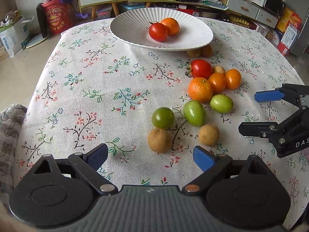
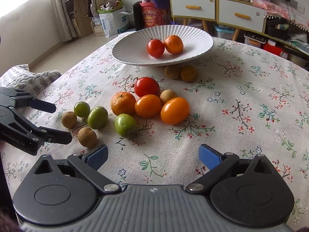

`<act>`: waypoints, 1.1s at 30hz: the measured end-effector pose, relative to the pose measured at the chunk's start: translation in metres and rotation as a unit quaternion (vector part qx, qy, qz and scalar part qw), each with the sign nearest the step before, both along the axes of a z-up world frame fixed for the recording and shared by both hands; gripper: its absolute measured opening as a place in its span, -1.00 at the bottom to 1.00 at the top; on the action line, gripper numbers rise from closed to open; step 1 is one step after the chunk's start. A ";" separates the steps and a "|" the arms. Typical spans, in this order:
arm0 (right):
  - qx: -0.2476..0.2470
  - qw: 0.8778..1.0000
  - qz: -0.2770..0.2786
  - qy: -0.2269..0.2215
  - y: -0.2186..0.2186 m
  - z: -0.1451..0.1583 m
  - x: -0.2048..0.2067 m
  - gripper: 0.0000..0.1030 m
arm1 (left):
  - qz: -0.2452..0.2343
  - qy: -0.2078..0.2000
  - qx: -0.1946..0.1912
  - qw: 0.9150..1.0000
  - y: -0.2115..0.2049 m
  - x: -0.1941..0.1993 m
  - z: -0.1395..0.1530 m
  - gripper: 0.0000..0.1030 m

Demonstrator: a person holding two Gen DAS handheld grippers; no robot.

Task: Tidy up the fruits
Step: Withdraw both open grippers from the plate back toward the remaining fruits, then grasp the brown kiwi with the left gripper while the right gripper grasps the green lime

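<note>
- Hovering open and empty, left gripper (image 1: 149, 155) and right gripper (image 2: 153, 155) flank loose fruit on the floral tablecloth (image 1: 87, 89).
- Nudging the brown round longan (image 1: 159, 140) risks it rolling off.
- White ribbed plate (image 1: 131, 22) holds only a red tomato (image 1: 158, 31) and an orange mandarin (image 1: 171, 25); dropping more could scatter them.

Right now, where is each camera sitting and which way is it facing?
Left wrist: on the left claw, angled down over the tablecloth at the brown fruit; the right claw enters at right.
Right wrist: on the right claw, angled down toward the orange fruits; the left claw enters at left.
Shared: the white plate holding a tomato and a tangerine.
</note>
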State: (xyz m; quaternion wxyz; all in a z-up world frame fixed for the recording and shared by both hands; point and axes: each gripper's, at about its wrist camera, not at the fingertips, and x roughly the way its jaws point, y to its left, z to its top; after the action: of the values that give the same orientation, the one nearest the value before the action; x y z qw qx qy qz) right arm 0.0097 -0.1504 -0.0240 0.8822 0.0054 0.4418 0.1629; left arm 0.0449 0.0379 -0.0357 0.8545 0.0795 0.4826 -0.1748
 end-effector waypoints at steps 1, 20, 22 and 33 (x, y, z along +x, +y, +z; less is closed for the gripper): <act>-0.005 1.000 0.006 -0.004 0.003 0.000 -0.002 0.91 | 0.000 0.005 0.001 1.000 -0.001 0.001 -0.002 0.67; -0.022 0.999 0.038 -0.004 0.028 0.008 0.002 -0.04 | -0.006 0.001 -0.017 1.000 -0.003 0.001 0.005 -0.16; -0.024 0.999 0.036 -0.005 0.030 0.008 0.003 -0.10 | -0.007 0.001 -0.018 1.000 -0.003 0.001 0.005 -0.22; -0.029 0.999 0.022 -0.004 0.033 0.008 0.010 -0.26 | 0.000 -0.002 -0.021 1.000 -0.003 0.002 0.006 -0.44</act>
State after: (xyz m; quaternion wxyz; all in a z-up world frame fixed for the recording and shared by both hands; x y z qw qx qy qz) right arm 0.0198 -0.1173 -0.0157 0.8800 -0.0308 0.4427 0.1694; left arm 0.0472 0.0347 -0.0301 0.8568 0.0616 0.4772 -0.1853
